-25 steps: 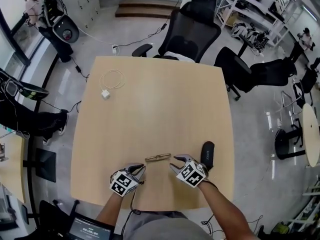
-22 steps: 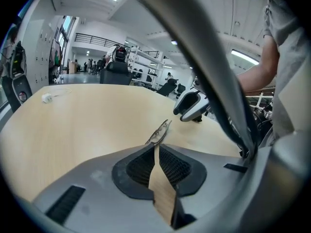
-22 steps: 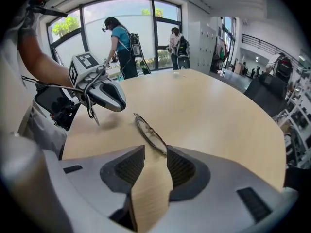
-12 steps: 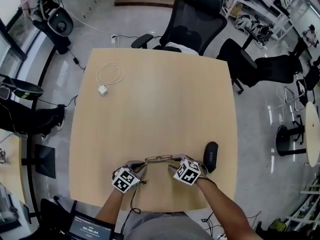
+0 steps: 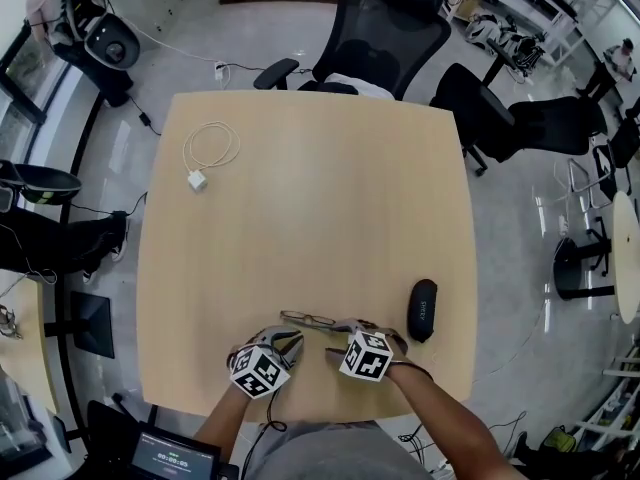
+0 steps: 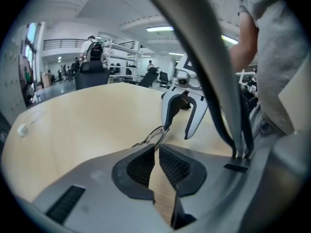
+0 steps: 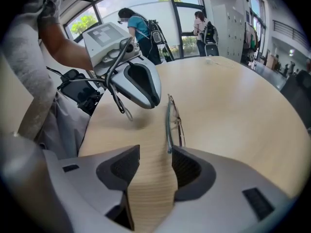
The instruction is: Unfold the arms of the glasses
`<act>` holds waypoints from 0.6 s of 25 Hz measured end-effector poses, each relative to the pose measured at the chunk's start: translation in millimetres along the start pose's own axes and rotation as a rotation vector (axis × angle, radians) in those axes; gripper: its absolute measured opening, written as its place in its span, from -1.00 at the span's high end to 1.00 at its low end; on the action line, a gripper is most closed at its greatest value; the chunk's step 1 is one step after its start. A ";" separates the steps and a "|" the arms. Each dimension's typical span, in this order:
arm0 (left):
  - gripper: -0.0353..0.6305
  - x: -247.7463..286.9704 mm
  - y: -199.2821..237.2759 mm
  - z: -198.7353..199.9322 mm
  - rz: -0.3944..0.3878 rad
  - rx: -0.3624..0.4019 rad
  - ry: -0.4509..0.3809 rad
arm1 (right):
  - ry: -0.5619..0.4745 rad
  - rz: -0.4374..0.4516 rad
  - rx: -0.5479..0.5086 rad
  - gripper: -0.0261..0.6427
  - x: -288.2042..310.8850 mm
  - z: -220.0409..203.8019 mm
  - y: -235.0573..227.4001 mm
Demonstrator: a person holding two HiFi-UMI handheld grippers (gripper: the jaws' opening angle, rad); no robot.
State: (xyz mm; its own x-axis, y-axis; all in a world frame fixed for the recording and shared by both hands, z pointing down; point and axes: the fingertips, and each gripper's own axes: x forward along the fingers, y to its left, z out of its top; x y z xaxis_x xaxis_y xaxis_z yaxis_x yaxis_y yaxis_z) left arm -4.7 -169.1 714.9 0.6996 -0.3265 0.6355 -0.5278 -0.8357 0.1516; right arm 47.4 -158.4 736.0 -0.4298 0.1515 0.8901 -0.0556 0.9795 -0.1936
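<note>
Glasses lie on the table, between both grippers. My left gripper pinches one end; my right gripper, jaws just opening, straddles the other. Best next: re-pinch one arm alone, swing it outward gently.

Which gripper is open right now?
The right gripper: its jaws have just been opening, one end of the glasses between them. The left gripper is shut on the glasses.

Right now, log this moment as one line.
left gripper: shut, tips at glasses | right gripper: jaws have just been opening, glasses' end at their mouth, unpinched | glasses: on table, arms folded
</note>
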 end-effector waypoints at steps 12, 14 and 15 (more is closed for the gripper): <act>0.84 59.0 -43.9 6.8 -0.089 0.518 0.265 | 0.004 0.050 -0.028 0.27 14.0 -0.9 22.5; 0.84 62.1 -44.5 3.2 -0.120 0.544 0.302 | 0.016 0.060 -0.035 0.25 15.1 -4.8 24.5; 0.83 62.3 -43.1 4.2 -0.133 0.553 0.320 | 0.020 0.065 -0.036 0.24 15.5 -6.3 24.7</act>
State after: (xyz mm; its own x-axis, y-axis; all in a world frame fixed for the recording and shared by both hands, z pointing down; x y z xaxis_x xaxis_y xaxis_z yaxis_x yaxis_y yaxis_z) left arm 63.6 -155.3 744.8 0.5187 -0.1288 0.8452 -0.0614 -0.9917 -0.1134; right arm 45.1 -131.0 747.6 -0.4137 0.2172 0.8841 0.0047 0.9716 -0.2364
